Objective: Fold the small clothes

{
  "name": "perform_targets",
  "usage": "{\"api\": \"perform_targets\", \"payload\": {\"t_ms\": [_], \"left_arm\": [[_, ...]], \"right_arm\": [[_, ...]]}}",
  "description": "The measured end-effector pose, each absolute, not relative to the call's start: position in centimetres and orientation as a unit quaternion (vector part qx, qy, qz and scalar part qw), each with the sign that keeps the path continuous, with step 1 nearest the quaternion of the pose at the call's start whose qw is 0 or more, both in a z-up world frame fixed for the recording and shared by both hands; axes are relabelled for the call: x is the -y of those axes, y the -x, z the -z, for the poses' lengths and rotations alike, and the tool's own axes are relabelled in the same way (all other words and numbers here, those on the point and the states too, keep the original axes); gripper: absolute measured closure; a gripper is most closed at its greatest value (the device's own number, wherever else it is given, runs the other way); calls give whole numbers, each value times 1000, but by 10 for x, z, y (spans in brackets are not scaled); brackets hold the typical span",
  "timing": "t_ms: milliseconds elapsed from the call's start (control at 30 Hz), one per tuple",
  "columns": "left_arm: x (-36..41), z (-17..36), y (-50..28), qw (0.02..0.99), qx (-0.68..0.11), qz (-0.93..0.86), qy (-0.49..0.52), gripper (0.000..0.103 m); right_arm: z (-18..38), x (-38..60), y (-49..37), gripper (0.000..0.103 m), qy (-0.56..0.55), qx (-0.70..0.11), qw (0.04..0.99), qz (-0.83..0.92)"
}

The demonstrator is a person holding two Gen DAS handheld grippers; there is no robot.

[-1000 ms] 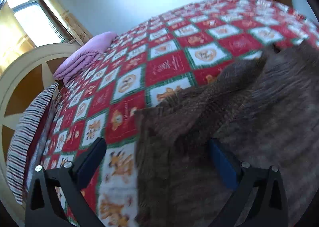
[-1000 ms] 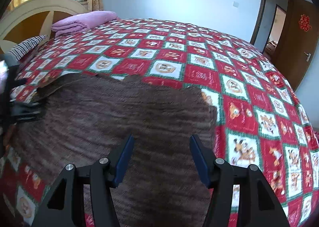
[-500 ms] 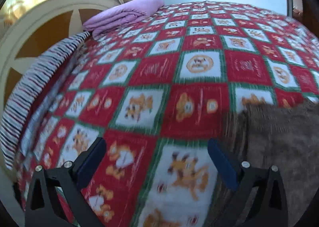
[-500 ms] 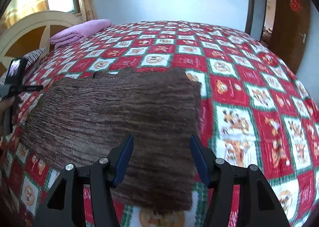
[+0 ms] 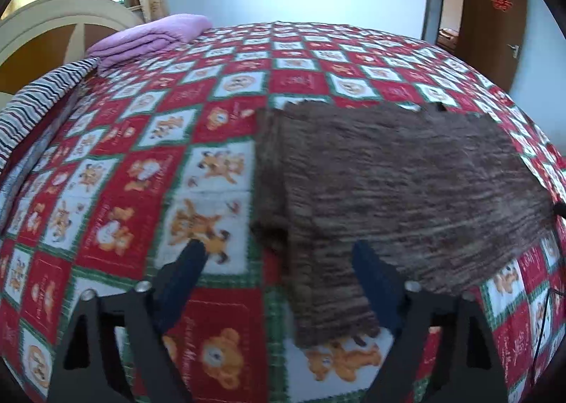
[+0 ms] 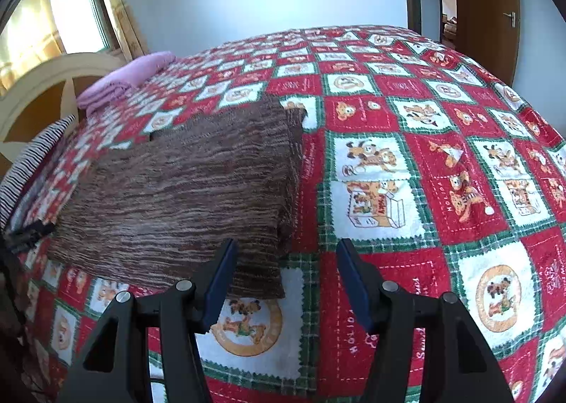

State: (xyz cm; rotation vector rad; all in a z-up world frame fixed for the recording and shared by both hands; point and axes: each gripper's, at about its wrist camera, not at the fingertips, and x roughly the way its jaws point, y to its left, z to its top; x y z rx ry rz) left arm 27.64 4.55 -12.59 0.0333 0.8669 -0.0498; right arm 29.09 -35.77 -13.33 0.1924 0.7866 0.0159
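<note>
Left wrist view, garment: we see the brown knit garment (image 5: 396, 183) lying flat on the red checked bedspread (image 5: 116, 190), its side already folded in along the left edge.
Left wrist view, left gripper: our left gripper (image 5: 279, 261) has just been closing its jaws, yet they stand apart with nothing pinched; the lower left corner of the garment lies between them, untouched.
Right wrist view, garment: from here the garment sits left of centre, its near right corner just ahead of our fingers.
Right wrist view, right gripper: our right gripper (image 6: 286, 275) hangs half open and empty, the corner lying by its left finger (image 6: 219, 279).
Surroundings: a folded pink blanket (image 5: 152, 36) and a striped pillow (image 5: 39, 102) rest well apart by the headboard.
Step in hand: we judge both hands are lining up on the near corners for the next fold.
Next move: we should lower, pinch both corners evenly, then carry the near hem toward the far edge without dragging the fold loose.
</note>
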Motion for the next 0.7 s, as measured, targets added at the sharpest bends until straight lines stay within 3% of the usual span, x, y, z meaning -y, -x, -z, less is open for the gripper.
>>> {"api": "perform_targets", "payload": {"t_ms": [100,200,267,433,600,700], "left_arm": [[-51,132,-283,900,-434,40,17,43],[-54,132,-280,896,-438,55,54,46],[-52,133,-277,895,-437,64,62,45],[-43,142,-276,890,-446,78,51,48],[-40,144,-273,894,-440,78,45,79],[-43,143,-271,898,-432,70,45,88]], "right_arm": [[132,354,-292,44,-101,-373,922,-22],[135,352,-297,46,-108,-370,922,-26],[138,352,-300,55,-112,-372,921,-31],[148,350,-300,58,-109,-375,920,-32],[145,348,-299,70,-93,-366,925,-31],[144,346,-300,71,-90,-366,926,-35]]}}
